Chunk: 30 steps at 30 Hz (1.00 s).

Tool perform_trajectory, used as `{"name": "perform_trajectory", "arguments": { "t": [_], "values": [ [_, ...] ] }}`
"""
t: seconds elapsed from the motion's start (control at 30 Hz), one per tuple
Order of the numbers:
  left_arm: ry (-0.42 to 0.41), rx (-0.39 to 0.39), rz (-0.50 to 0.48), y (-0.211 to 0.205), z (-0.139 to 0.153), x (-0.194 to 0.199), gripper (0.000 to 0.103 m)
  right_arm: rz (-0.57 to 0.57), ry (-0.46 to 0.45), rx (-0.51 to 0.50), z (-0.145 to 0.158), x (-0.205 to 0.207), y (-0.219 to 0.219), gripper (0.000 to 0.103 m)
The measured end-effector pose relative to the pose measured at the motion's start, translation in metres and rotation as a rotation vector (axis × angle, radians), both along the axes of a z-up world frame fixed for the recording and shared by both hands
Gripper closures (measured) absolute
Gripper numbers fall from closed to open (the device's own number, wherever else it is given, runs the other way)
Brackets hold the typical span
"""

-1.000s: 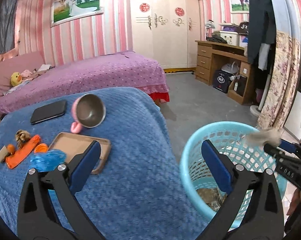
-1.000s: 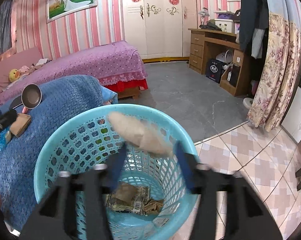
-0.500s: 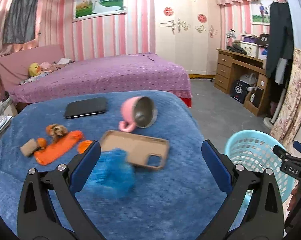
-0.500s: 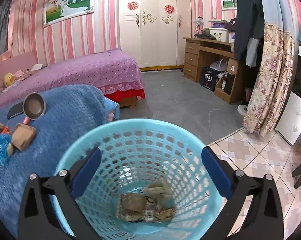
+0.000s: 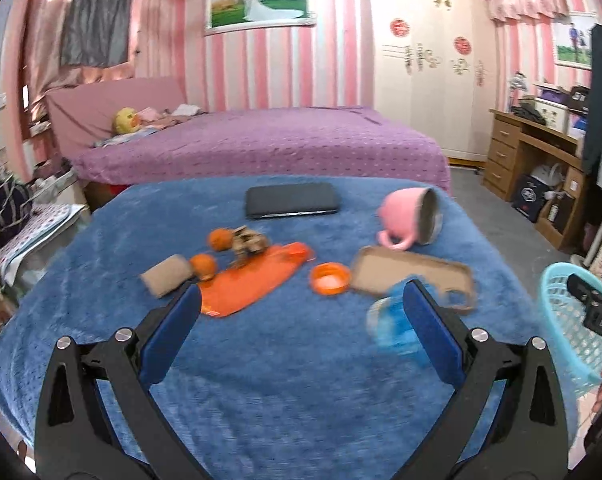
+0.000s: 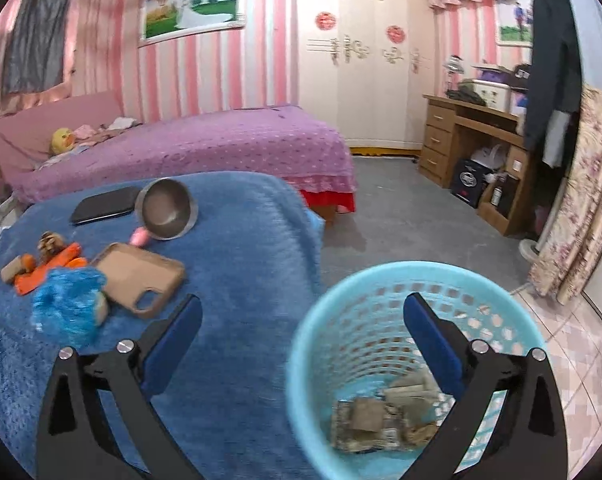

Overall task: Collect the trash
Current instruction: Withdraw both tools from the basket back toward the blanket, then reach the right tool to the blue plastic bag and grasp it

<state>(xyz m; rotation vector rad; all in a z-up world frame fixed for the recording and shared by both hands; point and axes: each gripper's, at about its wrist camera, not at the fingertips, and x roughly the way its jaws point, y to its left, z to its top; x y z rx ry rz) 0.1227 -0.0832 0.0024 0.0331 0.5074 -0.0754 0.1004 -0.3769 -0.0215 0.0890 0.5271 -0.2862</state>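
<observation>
Blue blanket [image 5: 261,380]: seen from the left wrist view, it is being used as the surface on which all the loose items are lying.
Left gripper [image 5: 301,320]: its jaws are being held wide apart with nothing between the pads – released, above the near part of the blanket.
Trash on the blanket: an orange wrapper [image 5: 249,284] is lying flat near the middle, with two small orange fruits [image 5: 204,266] and a brown crumpled scrap [image 5: 249,241] just beside it; a tan paper roll [image 5: 167,280] is lying to the left, an orange lid [image 5: 330,278] to the right.
Blue crumpled wrapper [image 5: 397,324]: blurred, partly hidden behind the right-hand finger, at the near edge of the tan phone case [image 5: 413,276].
Other items: a pink cup [image 5: 411,222] is lying on its side, a dark phone [image 5: 292,200] is lying flat behind the trash.
Basket [image 5: 573,332]: its turquoise rim is being seen at the right edge, off the blanket.

Right gripper [image 6: 301,320]: from the right wrist view its jaws are standing fully spread and empty, having just been opening – released, one finger over the blanket, the other over the basket.
Basket [image 6: 313,344]: standing on the floor against the blanket's edge; brownish paper trash [image 6: 385,416] is lying at its bottom.
Blue crumpled wrapper [image 6: 67,306]: lying on the blanket at the left, touching the tan phone case [image 6: 141,276], well apart from the basket.
Pink cup [image 6: 167,208]: tipped over, its metal inside facing the camera.
</observation>
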Motion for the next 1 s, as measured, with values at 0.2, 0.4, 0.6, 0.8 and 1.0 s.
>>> {"name": "perform_trajectory", "arguments": {
  "t": [0.2,0.4,0.6,0.8,1.0],
  "values": [
    [0.039,-0.008,0.044,0.043,-0.016,0.014,0.006,0.053,0.003,0.003,-0.001,0.008,0.035,0.005],
    [0.062,-0.003,0.073,0.075,-0.025,0.02,0.006,0.091,-0.008,-0.029,-0.001,0.017,0.065,0.005],
    [0.101,-0.051,0.131,0.11,-0.029,0.033,0.006,0.151,-0.007,-0.038,-0.001,0.033,0.1,0.005],
    [0.088,-0.036,0.145,0.125,-0.027,0.033,0.006,0.222,0.018,-0.046,-0.008,0.052,0.142,0.005],
    [0.109,-0.041,0.156,0.131,-0.032,0.038,0.006,0.283,0.074,-0.043,-0.021,0.064,0.157,0.01]
  ]
}}
